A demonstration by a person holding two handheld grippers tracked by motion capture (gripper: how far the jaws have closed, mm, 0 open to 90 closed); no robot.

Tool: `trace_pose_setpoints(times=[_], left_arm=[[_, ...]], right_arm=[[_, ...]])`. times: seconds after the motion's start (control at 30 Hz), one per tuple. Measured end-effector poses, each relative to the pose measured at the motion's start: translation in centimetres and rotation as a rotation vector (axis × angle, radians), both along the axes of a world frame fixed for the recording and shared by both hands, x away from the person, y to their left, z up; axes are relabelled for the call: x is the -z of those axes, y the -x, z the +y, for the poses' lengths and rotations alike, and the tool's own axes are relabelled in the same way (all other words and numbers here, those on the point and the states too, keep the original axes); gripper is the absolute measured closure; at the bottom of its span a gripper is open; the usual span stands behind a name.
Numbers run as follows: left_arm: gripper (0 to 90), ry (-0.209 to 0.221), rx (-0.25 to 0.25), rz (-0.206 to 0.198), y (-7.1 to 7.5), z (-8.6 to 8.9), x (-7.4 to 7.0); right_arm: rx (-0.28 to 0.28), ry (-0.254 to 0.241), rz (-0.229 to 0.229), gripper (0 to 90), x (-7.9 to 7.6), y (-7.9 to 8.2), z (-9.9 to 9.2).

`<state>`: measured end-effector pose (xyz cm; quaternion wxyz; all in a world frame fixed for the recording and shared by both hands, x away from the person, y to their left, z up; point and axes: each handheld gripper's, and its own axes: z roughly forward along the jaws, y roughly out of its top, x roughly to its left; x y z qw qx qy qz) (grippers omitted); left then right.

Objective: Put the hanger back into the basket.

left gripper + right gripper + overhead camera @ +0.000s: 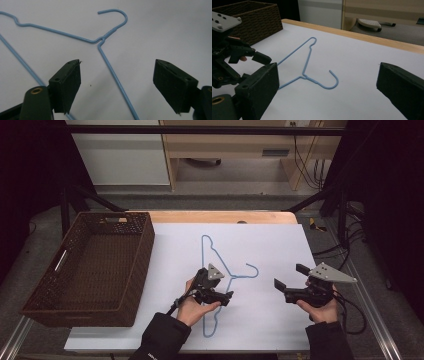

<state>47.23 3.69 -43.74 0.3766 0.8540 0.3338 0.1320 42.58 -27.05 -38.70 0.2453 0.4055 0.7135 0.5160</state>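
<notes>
A pale blue wire hanger lies at the centre of the high view on a plain white sheet, which has no pattern. Along the upper edge of that sheet runs a strip of light wood-coloured table. At the left of the frame stands a dark brown basket with a tight woven pattern on its walls. The left gripper at lower centre and the right gripper at lower right are black, each topped by a grey plate. The person's sleeves are black.
</notes>
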Motion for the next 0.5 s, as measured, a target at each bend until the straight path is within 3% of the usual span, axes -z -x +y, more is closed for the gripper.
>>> trace_pose_setpoints(times=[0.3, 0.5], left_arm=[[35.1, -0.039, -0.009, 0.045, -0.4, -1.5, 1.7], [44.0, -0.069, -0.049, 0.068, -0.5, -2.3, 2.5]], right_arm=[[0.007, -0.007, 0.004, 5.2, 0.1, -0.1, -0.1], [0.005, 0.000, 0.009, 5.2, 0.2, -0.2, 0.0]])
